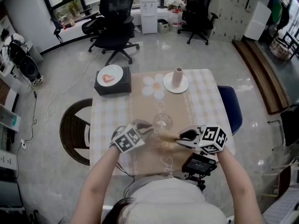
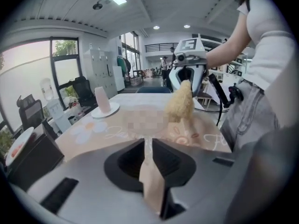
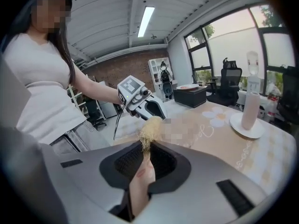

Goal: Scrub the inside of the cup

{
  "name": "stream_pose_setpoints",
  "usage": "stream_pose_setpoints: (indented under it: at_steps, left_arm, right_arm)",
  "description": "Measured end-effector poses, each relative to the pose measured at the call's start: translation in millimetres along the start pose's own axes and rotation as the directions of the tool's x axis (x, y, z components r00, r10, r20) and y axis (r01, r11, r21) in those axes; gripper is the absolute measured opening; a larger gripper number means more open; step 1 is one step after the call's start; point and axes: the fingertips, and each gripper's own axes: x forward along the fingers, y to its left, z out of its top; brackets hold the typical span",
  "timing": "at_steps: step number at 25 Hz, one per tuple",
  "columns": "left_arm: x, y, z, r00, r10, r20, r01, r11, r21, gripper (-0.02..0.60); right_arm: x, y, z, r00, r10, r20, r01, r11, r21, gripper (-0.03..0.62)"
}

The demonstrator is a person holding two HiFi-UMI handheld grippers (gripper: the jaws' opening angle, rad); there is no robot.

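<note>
While gripping glass cup (image 1: 162, 121) by its rim with left gripper (image 1: 147, 127), near table (image 1: 205, 97) centre | pinches loofah scrubber (image 3: 150, 130) in right gripper (image 1: 179, 137) at cup's 5 o'clock, seemingly outside its mouth | judged: interior scrub mostly left

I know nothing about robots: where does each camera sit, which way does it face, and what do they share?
Head view: on the person's head, facing steeply down at the table; both forearms, the left gripper and right gripper show.
Left gripper view: rides the left gripper, looks along jaws shut on the cup toward the right gripper's scrubber; the torso shows.
Right gripper view: rides the right gripper, faces back at the left gripper; arm and torso show.
Shared: all see the vase.
</note>
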Motion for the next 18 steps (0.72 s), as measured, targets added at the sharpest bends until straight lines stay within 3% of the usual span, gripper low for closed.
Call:
stream_pose_setpoints:
  at_steps: [4,12,18]
  left_arm:
    - [4,2,-5,0.999,-0.040,0.002,0.040,0.998,0.055,0.052]
    - [7,7,-4,0.997,-0.025,-0.070,0.038,0.982,0.185,0.052]
    - [7,7,-5,0.997,-0.005,-0.076,0.019,0.982,0.190,0.052]
  right_arm:
    - [-8,-3,10,0.998,-0.044,0.045,0.044,0.999,-0.013,0.049]
    - [-24,-18,17,0.978,-0.165,0.130,0.164,0.986,0.022,0.049]
    - [-27,-21,19,0.963,-0.227,0.148,0.229,0.974,0.004,0.049]
